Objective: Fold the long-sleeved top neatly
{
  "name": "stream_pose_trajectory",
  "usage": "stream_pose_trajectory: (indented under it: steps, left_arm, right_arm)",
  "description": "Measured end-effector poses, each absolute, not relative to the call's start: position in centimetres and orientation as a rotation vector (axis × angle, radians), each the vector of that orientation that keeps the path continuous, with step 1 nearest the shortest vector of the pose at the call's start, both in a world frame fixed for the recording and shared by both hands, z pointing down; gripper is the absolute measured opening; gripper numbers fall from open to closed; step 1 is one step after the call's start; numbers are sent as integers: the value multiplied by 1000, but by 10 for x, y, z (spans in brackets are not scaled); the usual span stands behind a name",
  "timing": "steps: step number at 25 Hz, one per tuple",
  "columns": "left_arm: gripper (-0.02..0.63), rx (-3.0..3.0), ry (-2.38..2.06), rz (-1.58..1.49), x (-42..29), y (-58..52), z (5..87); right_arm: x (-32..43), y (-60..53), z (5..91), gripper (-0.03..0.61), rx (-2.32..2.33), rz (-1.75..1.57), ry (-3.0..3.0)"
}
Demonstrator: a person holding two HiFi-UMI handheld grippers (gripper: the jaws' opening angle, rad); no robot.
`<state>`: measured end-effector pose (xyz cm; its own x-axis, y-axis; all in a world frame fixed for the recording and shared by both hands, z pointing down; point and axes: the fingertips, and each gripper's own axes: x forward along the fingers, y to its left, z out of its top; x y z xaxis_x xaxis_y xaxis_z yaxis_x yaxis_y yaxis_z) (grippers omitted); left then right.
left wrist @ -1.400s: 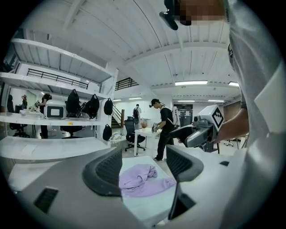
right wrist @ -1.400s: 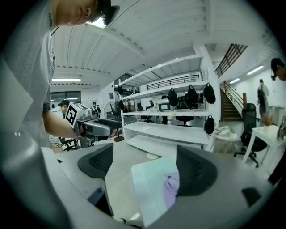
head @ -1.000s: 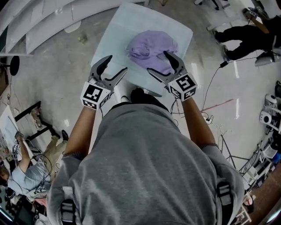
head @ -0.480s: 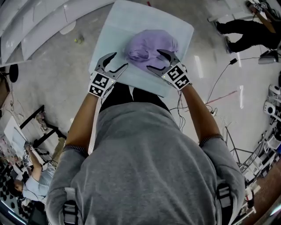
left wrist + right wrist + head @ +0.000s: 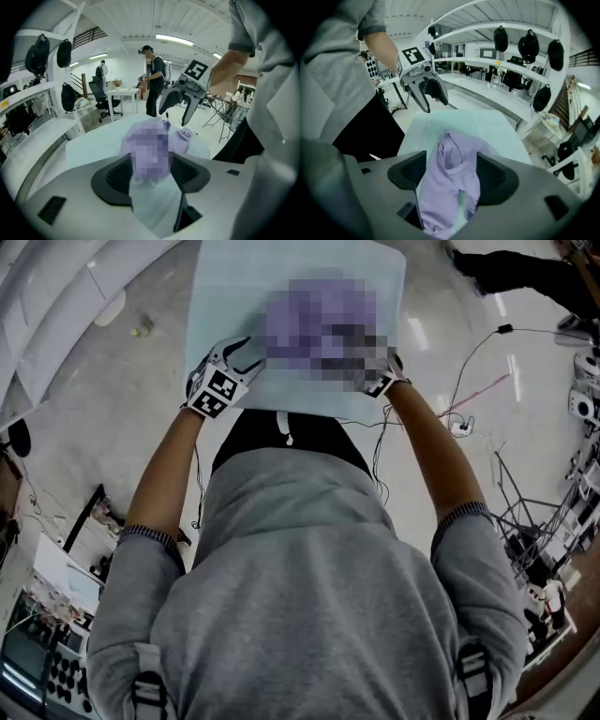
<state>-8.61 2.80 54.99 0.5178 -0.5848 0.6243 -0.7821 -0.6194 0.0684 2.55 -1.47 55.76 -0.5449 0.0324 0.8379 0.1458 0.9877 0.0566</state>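
Nothing was folded yet: the lilac long-sleeved top (image 5: 449,187) lay crumpled mid-table (image 5: 220,296), at my 12 o'clock. My left gripper (image 5: 152,173) at its 9 o'clock and right gripper (image 5: 451,173) at 3 o'clock were closing, jaws wide, cloth between them but unclamped. I could read no labels, only square markers (image 5: 218,390).

Pale blue-green table (image 5: 225,296), one crumpled lilac long-sleeved top (image 5: 449,164) on it.
Table surface is plain, smooth and rectangular with rounded corners, and stands on a glossy grey floor (image 5: 122,399). The top lies unfolded in a bunched heap on the near half of the surface, slightly right of middle in the head view. Bare table shows to its left, right and far side. A hemmed opening in the fabric faces up in the right gripper view; neck or cuff, can't tell.
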Motion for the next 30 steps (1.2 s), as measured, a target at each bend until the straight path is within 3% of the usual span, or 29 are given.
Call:
stream_pose_trajectory:
  steps: [23, 26, 30]
  left_arm:
    - [235, 2546, -792, 1152, -75, -9, 655]
    - [205, 2556, -749, 1215, -76, -11, 667]
    - [76, 2598, -766, 1214, -81, -21, 667]
  right_arm:
    - [20, -51, 641, 250, -302, -322, -1890]
    - [25, -58, 648, 214, -297, -340, -1856]
    - [22, -71, 643, 130, -263, -326, -1878]
